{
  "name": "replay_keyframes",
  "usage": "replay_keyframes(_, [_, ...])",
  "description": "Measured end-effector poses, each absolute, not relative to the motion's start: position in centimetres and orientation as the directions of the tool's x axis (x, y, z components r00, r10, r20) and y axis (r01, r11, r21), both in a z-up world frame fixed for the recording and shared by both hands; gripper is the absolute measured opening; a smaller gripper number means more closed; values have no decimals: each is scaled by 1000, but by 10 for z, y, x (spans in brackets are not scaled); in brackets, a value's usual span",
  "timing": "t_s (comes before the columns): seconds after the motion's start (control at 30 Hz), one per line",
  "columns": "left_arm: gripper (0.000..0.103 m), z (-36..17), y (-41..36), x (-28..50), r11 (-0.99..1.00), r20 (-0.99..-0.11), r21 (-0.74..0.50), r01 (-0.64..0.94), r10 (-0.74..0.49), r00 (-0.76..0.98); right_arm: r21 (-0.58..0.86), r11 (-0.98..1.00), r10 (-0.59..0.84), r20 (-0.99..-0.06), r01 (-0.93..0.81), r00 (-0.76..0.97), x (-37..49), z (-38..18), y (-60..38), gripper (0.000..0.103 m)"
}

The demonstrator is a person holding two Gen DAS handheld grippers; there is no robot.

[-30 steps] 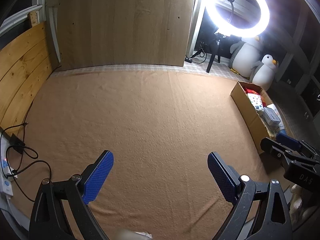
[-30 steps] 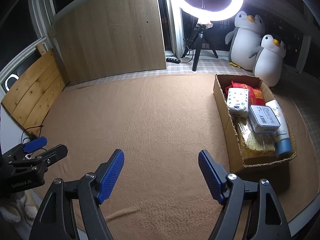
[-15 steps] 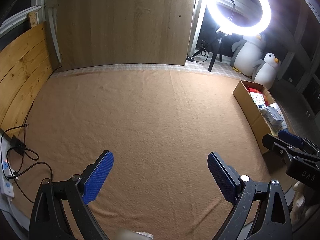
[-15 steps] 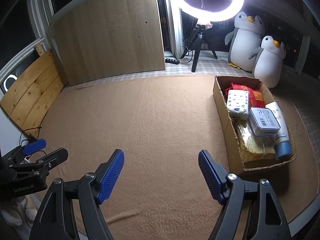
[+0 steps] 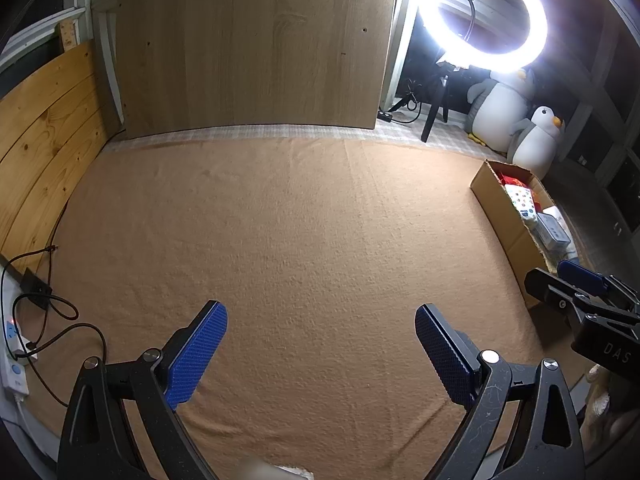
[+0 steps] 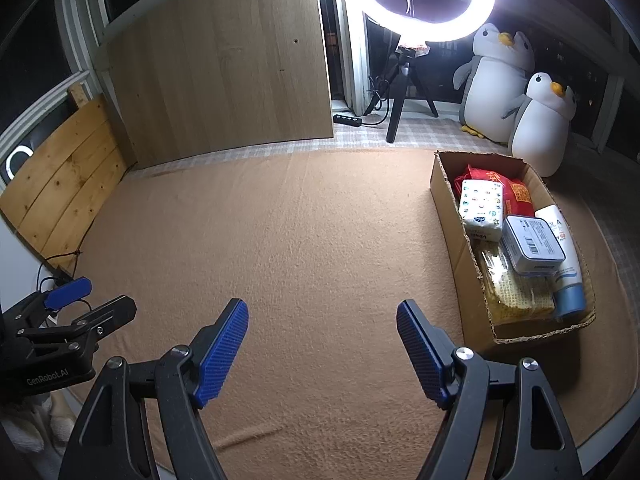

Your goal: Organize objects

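Observation:
A cardboard box (image 6: 448,196) stands on the orange blanket at the right, also in the left wrist view (image 5: 494,200). It holds a red packet (image 6: 516,192), a white tissue pack (image 6: 480,208), a grey tin (image 6: 532,244), a yellow packet (image 6: 516,292) and a white tube with a blue cap (image 6: 566,264). My right gripper (image 6: 322,344) is open and empty over the blanket, left of the box. My left gripper (image 5: 320,348) is open and empty over the blanket's near middle.
A ring light on a tripod (image 6: 428,0) and two plush penguins (image 6: 540,128) stand at the back right. A wooden board (image 5: 256,44) leans at the back, planks (image 5: 40,136) at the left. A power strip with cables (image 5: 16,344) lies at the left edge.
The left wrist view has shifted slightly, so the box and penguins sit lower and further right. Both grippers stay open and empty.

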State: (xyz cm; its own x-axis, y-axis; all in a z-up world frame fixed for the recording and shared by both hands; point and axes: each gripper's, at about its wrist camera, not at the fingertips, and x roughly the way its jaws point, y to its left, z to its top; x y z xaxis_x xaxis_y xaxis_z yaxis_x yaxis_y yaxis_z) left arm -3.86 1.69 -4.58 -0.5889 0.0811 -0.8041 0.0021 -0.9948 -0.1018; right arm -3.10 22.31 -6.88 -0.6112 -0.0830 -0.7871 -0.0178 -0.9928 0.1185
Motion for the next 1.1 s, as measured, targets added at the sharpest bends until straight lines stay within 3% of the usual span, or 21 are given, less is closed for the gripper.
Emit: replay_keyframes(1.1, [100,-54,13,-49,-997,-816,-78,20,52,-576,118,-993,-85,-806,-19,-586,-40,-78,227,74])
